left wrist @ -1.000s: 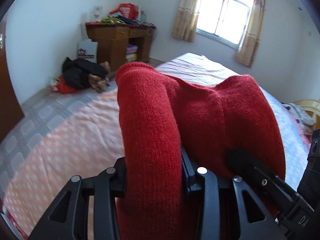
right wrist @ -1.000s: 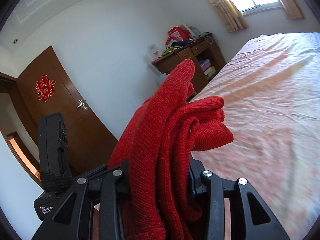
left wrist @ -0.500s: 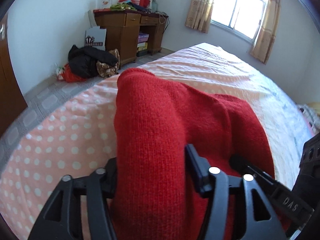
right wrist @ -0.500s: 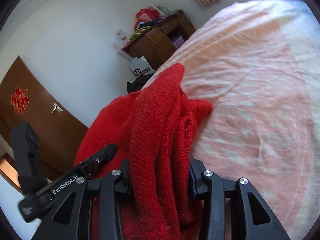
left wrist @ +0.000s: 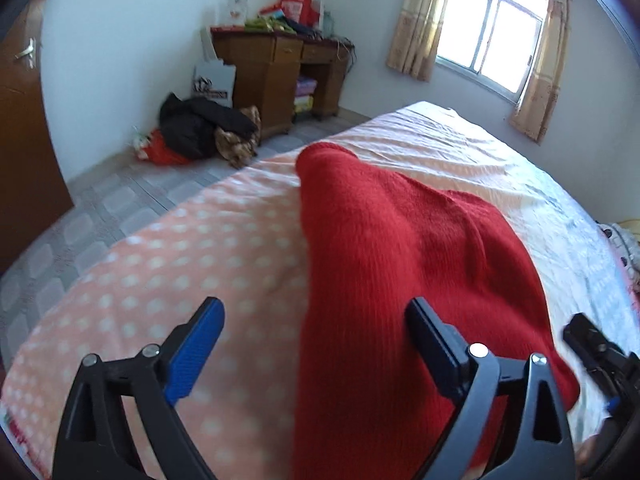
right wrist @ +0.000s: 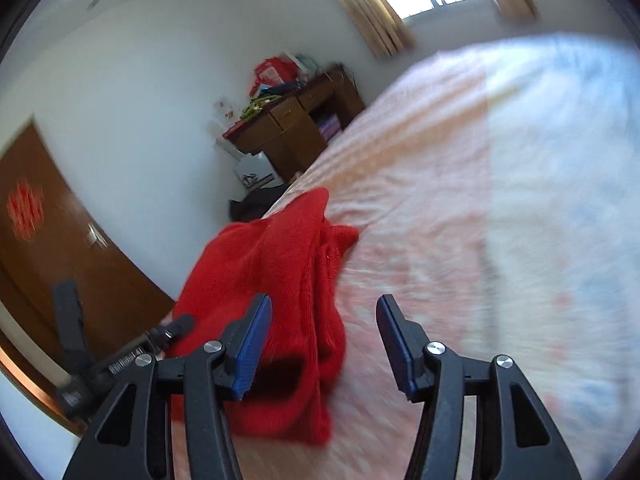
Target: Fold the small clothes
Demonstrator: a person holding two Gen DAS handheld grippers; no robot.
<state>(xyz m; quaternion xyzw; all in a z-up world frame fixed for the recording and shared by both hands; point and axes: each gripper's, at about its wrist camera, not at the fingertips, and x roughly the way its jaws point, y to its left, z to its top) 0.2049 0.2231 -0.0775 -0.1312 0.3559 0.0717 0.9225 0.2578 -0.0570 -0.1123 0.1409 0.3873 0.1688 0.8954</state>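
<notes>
Red knit (left wrist: pixel 392 280) lies folded on bed (left wrist: pixel 200 260), both grippers spread.

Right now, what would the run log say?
left gripper: open | right gripper: open | red sweater: lying folded on bed

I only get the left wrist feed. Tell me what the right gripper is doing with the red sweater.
Observer: The right gripper is open and clamps nothing. The red sweater lies on the bed, partly under its left finger.
Operator: Describe the sweater's edge on that side.
Observer: Several knit layers lie stacked along that edge, and one corner pokes out towards the desk.
Operator: Report what lies beyond that edge.
Observer: Only bare sheet shows there, though that part of the picture is blurred.
</notes>
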